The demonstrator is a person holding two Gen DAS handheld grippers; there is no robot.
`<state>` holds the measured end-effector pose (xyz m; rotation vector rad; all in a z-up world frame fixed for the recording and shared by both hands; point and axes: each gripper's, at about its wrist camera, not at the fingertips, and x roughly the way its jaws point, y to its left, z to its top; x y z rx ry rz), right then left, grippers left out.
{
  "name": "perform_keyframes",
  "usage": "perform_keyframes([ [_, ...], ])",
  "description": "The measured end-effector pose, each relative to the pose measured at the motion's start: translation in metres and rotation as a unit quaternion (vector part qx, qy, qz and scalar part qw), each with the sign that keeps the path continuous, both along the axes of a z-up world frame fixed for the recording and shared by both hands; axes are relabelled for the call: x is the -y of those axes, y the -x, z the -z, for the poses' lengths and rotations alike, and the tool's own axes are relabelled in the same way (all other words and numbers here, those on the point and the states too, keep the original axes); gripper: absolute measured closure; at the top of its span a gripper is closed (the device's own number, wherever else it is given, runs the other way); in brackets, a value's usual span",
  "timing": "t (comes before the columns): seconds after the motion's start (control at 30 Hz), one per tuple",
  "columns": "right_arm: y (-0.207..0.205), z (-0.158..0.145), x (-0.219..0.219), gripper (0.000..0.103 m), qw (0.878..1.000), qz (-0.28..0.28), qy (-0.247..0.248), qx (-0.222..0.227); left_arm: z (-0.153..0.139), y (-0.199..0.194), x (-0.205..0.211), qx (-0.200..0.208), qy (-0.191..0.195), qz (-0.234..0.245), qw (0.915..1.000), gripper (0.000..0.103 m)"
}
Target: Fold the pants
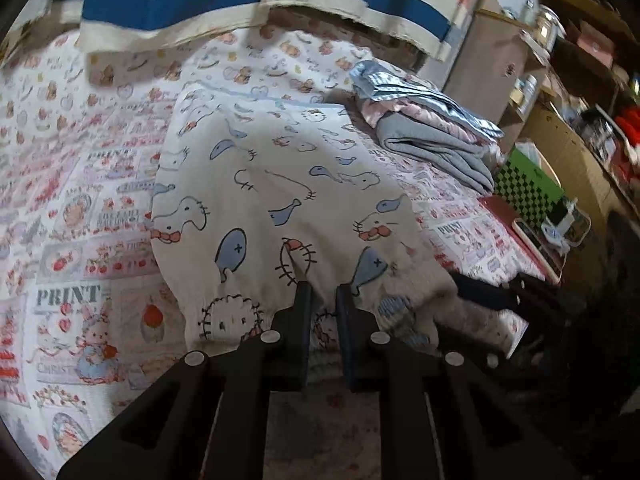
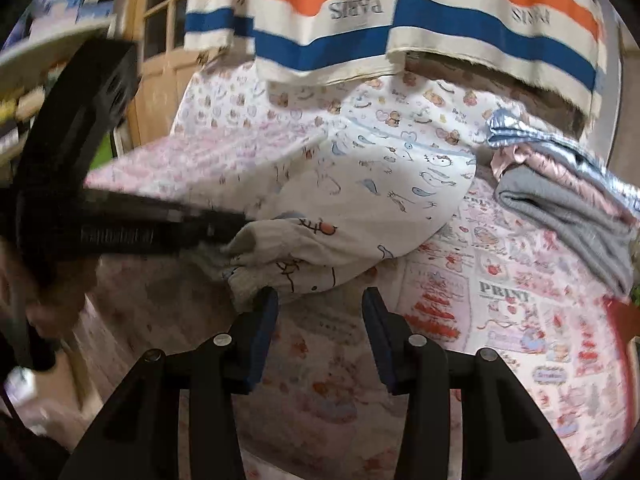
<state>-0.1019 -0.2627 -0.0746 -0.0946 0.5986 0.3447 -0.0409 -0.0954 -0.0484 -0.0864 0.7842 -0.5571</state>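
Left hand-held gripper (image 1: pixel 323 294) is clenched on the pants (image 1: pixel 280 208) hem near the bed (image 1: pixel 60 208) front edge; right hand-held gripper (image 2: pixel 320 300) stands released. One-sided pulling may skew the fold.

I read "PRINT" on the patterned bedsheet (image 1: pixel 68 294) | I read "PARIS", upside down, on the striped hanging cloth (image 2: pixel 356 10) | I read "Baby Bear" on the bear-print sheet (image 2: pixel 400 96) | other lettering illegible.
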Motion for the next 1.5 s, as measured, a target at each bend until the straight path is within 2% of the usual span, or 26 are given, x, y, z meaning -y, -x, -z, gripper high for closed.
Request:
perform_keyframes([
  [0.27,-0.011,-0.007,0.000,0.057,0.999,0.011,-0.043,0.011,-0.012,0.021,-0.019,0.007,0.017,0.008,0.9998,0.088],
  [0.57,-0.029,-0.005,0.023,0.057,0.989,0.002,-0.146,-0.038,-0.008,0.044,0.000,0.036,-0.021,0.069,0.9968,0.080],
  [0.63,-0.031,-0.005,0.026,0.057,0.987,0.003,-0.157,-0.043,-0.008,0.042,0.007,0.047,-0.024,0.068,0.9963,0.076],
  [0.67,-0.031,-0.005,0.027,0.057,0.986,0.004,-0.160,-0.044,-0.008,0.041,0.011,0.054,-0.027,0.066,0.9960,0.071],
  [0.77,-0.031,-0.006,0.028,0.057,0.986,0.008,-0.163,-0.044,-0.006,0.036,0.021,0.063,-0.033,0.065,0.9953,0.070],
  [0.87,-0.031,-0.007,0.028,0.057,0.986,0.010,-0.162,-0.041,-0.005,0.032,0.026,0.068,-0.038,0.063,0.9950,0.069],
  [0.93,-0.031,-0.008,0.029,0.057,0.986,0.009,-0.164,-0.041,-0.005,0.030,0.026,0.069,-0.038,0.060,0.9951,0.077],
  [0.97,-0.031,-0.008,0.029,0.057,0.986,0.008,-0.164,-0.040,-0.005,0.029,0.026,0.070,-0.040,0.056,0.9952,0.087],
  [1.13,-0.018,-0.010,0.029,0.056,0.992,-0.014,-0.120,-0.023,-0.009,0.025,0.016,0.060,-0.021,0.050,0.9967,0.091],
  [1.2,-0.010,-0.008,0.024,0.046,0.997,-0.039,-0.068,-0.010,-0.010,0.025,0.014,0.055,-0.018,0.051,0.9970,0.091],
  [1.27,-0.006,-0.007,0.018,0.046,0.998,-0.054,-0.023,0.003,-0.012,0.026,0.013,0.057,-0.021,0.052,0.9968,0.093],
  [1.33,-0.005,-0.008,0.009,0.044,0.997,-0.073,0.008,0.011,-0.015,0.028,0.013,0.060,-0.021,0.055,0.9965,0.094],
  [1.4,-0.006,-0.008,0.002,0.038,0.995,-0.090,0.035,0.021,-0.020,0.028,0.011,0.064,-0.017,0.055,0.9963,0.094],
  [1.5,-0.011,-0.006,-0.011,0.037,0.991,-0.108,0.074,0.033,-0.025,0.028,0.007,0.068,-0.011,0.051,0.9963,0.094],
])
